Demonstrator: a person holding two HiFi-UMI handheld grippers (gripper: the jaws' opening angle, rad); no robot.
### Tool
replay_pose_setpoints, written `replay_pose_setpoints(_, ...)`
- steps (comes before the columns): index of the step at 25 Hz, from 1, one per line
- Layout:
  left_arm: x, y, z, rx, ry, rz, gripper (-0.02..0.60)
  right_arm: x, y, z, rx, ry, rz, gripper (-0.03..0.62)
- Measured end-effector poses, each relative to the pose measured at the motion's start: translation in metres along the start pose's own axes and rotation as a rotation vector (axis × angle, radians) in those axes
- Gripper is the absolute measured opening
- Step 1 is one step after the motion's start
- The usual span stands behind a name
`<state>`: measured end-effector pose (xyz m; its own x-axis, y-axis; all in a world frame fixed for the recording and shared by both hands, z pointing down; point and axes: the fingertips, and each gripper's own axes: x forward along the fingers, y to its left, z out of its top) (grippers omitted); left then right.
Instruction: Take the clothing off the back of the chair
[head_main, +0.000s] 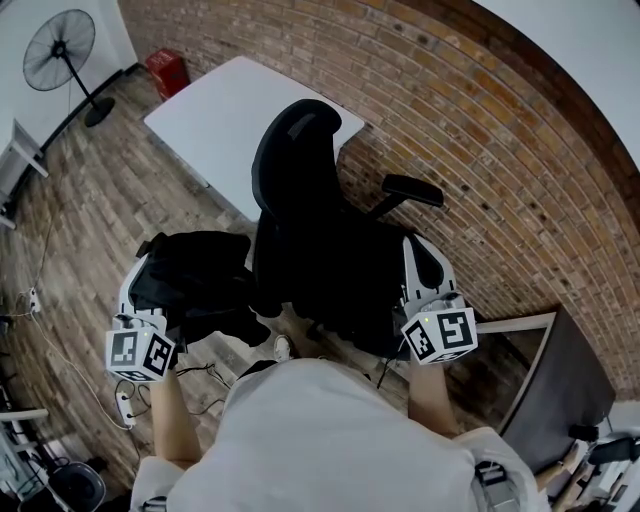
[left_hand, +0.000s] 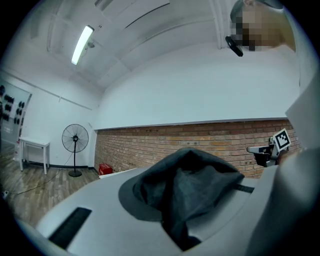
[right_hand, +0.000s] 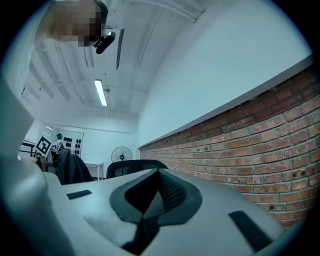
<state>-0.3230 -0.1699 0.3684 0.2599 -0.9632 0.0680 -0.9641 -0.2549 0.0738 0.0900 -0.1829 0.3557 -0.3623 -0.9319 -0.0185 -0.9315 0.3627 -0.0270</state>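
Note:
The black office chair (head_main: 300, 170) stands in front of me with its back toward me. A black garment (head_main: 195, 275) hangs bunched to the left of the chair, apart from the backrest. My left gripper (head_main: 148, 262) is shut on it. In the left gripper view dark grey cloth (left_hand: 190, 185) fills the gap of the left gripper (left_hand: 187, 200). My right gripper (head_main: 425, 262) sits at the right side of the chair's back, and in its own view the right gripper (right_hand: 150, 200) looks shut with nothing in it. The chair's headrest (right_hand: 132, 167) and the garment (right_hand: 72, 170) show beyond.
A white table (head_main: 220, 110) stands behind the chair against the brick wall (head_main: 480, 130). A standing fan (head_main: 60, 50) and a red box (head_main: 167, 70) are at the far left. A dark panel (head_main: 560, 390) leans at the right. Cables and a power strip (head_main: 125, 405) lie on the wooden floor.

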Motion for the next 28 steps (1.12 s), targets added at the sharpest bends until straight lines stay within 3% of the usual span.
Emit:
replay_pose_setpoints(15, 0.033, 0.0, -0.008, -0.037, 0.011, -0.082, 0.029, 0.014, 0.007, -0.001, 0.002, 0.013, -0.025, 0.02)
replay_pose_setpoints(20, 0.038, 0.002, -0.014, -0.043, 0.021, -0.103, 0.029, 0.013, 0.01, -0.009, -0.045, 0.059, -0.053, 0.02)
replay_pose_setpoints(28, 0.048, 0.017, -0.022, -0.068, 0.016, -0.117, 0.029, 0.025, 0.018, -0.005, -0.083, 0.038, -0.061, 0.02)
